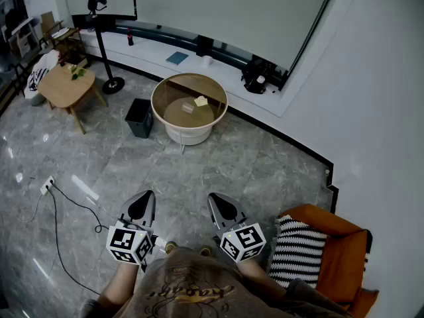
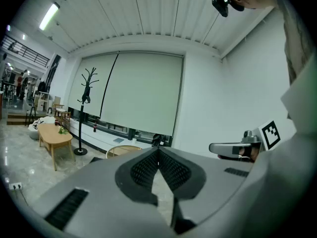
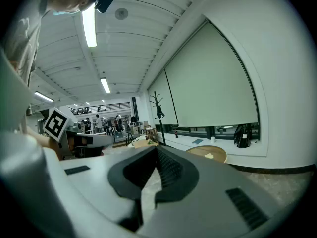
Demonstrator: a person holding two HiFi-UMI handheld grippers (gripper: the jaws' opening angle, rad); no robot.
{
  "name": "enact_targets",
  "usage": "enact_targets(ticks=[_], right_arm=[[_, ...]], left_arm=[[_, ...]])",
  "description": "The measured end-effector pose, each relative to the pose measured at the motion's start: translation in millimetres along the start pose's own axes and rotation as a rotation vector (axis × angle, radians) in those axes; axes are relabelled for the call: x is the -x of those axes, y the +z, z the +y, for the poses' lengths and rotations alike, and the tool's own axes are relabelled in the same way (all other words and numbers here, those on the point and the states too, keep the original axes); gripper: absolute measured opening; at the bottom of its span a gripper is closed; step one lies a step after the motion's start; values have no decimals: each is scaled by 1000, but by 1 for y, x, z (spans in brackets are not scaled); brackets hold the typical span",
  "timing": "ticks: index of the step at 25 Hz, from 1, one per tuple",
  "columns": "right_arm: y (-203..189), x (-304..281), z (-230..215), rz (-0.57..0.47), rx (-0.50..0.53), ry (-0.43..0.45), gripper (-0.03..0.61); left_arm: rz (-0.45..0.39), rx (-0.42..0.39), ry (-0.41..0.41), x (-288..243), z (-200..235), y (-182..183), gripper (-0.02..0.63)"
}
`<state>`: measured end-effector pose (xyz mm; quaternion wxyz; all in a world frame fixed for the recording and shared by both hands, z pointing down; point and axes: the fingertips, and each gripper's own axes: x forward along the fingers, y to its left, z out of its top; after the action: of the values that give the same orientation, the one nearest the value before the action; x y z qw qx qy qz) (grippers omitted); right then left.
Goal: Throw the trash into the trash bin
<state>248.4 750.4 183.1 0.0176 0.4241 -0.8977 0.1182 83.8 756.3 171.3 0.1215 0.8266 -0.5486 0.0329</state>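
Note:
A round wooden table (image 1: pixel 159 93) with a white base stands ahead across the floor. A pale yellow scrap (image 1: pixel 201 101) and a clear crumpled piece (image 1: pixel 188 108) lie on its top. A small black trash bin (image 1: pixel 139 117) stands on the floor just left of the table. My left gripper (image 1: pixel 144 198) and right gripper (image 1: pixel 217 199) are held close to my body, far from the table, both shut with nothing between the jaws. In the left gripper view the left gripper (image 2: pixel 158 149) shows tips that meet. In the right gripper view the right gripper (image 3: pixel 156 149) shows the same, with the table (image 3: pixel 210 152) beyond.
An orange chair (image 1: pixel 338 250) with a striped cushion (image 1: pixel 298 250) sits at my right. A low wooden table (image 1: pixel 63 88) and a coat stand (image 1: pixel 103 45) are at the far left. A power strip (image 1: pixel 46 185) with cables lies on the floor at left. A raised white ledge (image 1: pixel 218 68) runs along the wall.

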Motion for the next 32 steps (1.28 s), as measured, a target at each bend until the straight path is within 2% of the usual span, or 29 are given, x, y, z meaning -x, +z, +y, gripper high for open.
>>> enact_targets(ticks=[7, 18, 32], right_arm=[[4, -10, 13, -27, -22, -3, 18], [-11, -21, 33, -51, -41, -74, 18], [-3, -80, -16, -57, -44, -107, 18]], left_arm=[[22, -9, -16, 2, 15, -6, 20], [56, -36, -68, 4, 54, -20, 20], [44, -16, -77, -66, 85, -10, 20]])
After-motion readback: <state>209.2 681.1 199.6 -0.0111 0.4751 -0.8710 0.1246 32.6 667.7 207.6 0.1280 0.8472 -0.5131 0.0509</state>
